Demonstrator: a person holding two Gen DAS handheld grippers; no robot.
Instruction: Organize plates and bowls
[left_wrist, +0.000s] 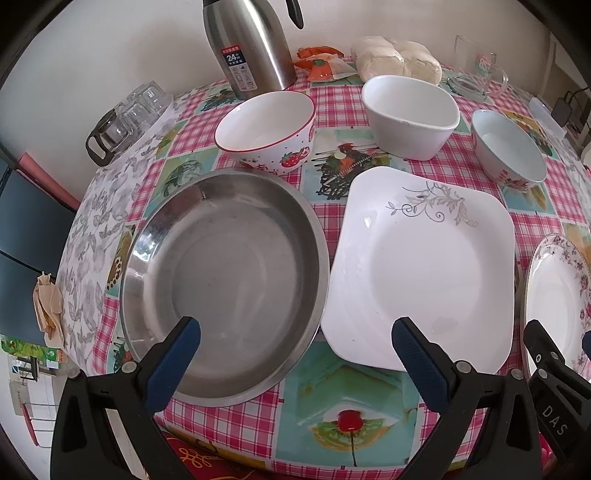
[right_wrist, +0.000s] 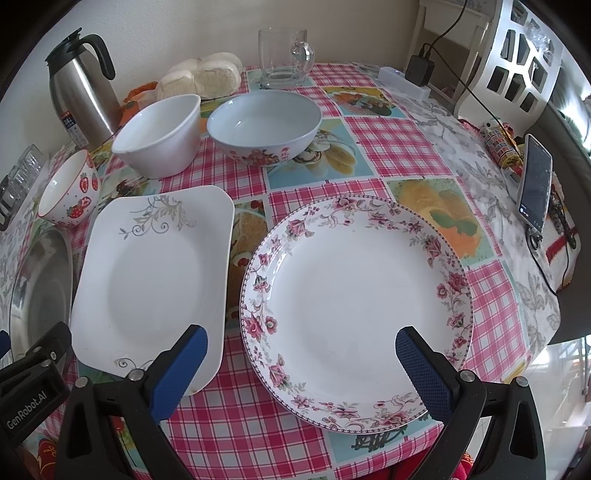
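Left wrist view: the left gripper (left_wrist: 295, 332) hangs over the near edge of the table (left_wrist: 251, 417) with its blue fingers spread wide and nothing between them. Its left finger sits over the near part of the steel pan (left_wrist: 225, 280), its right finger over the near corner of the square white plate (left_wrist: 424, 266), so the gap between the two dishes lies straight ahead of the jaw centre. The pan's rim looks to be touching or just beside the plate's left edge; I cannot tell which. Beyond them stand the strawberry bowl (left_wrist: 267, 129), the plain white bowl (left_wrist: 410, 114) and the pale blue bowl (left_wrist: 509, 147), in a row from left to right. A steel flask (left_wrist: 247, 40) at the back carries a label reading "24"; the smaller print is unreadable. The right tool's body at the frame edge shows "DAS".

Right wrist view: the right gripper (right_wrist: 301, 347) is likewise open and empty, its fingers straddling the near half of the floral round plate (right_wrist: 356, 306), which lies dead ahead and flat on the cloth. The square plate lies just to the left, apart from the floral one. The left tool's casing reads "GenRobot.AI". A phone (right_wrist: 535, 188) leans at the right.

Judging by position, the right hand is nearer the floral plate, the left nearer the pan and square plate.
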